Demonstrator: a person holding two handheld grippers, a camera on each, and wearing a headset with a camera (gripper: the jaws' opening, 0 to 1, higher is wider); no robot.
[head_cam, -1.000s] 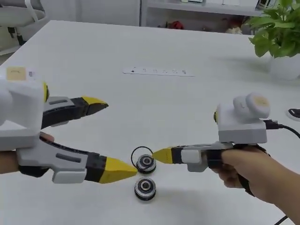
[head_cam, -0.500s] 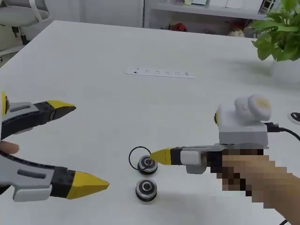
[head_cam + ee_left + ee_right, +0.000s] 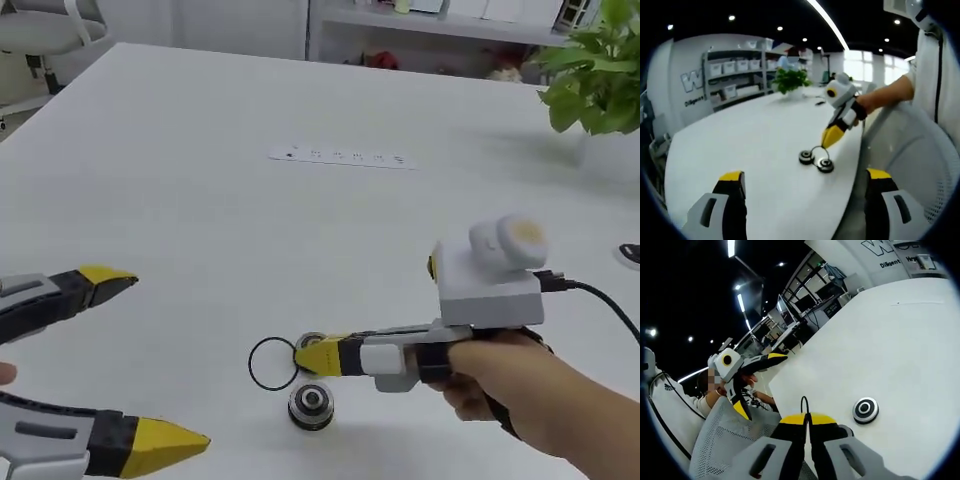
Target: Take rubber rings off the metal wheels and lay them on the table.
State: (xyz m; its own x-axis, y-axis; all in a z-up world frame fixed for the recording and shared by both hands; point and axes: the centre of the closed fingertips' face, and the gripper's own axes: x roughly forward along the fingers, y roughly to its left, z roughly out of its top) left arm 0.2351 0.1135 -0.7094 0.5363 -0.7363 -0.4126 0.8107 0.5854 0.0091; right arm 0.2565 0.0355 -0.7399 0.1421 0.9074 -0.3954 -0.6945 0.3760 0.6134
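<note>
Seemingly to pull it clear of the wheel (image 3: 312, 342), right claw (image 3: 306, 356) pinches a ring (image 3: 254, 370) at lower centre; left claw (image 3: 168, 360) gapes wide, empty.

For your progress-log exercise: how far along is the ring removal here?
Done: one thin black rubber ring looks free of the far metal wheel. In hand: the right tongs are shut on that ring, not yet released onto the white table. Left: the near metal wheel, dark-rimmed, seems not yet stripped; the left tongs are open.
</note>
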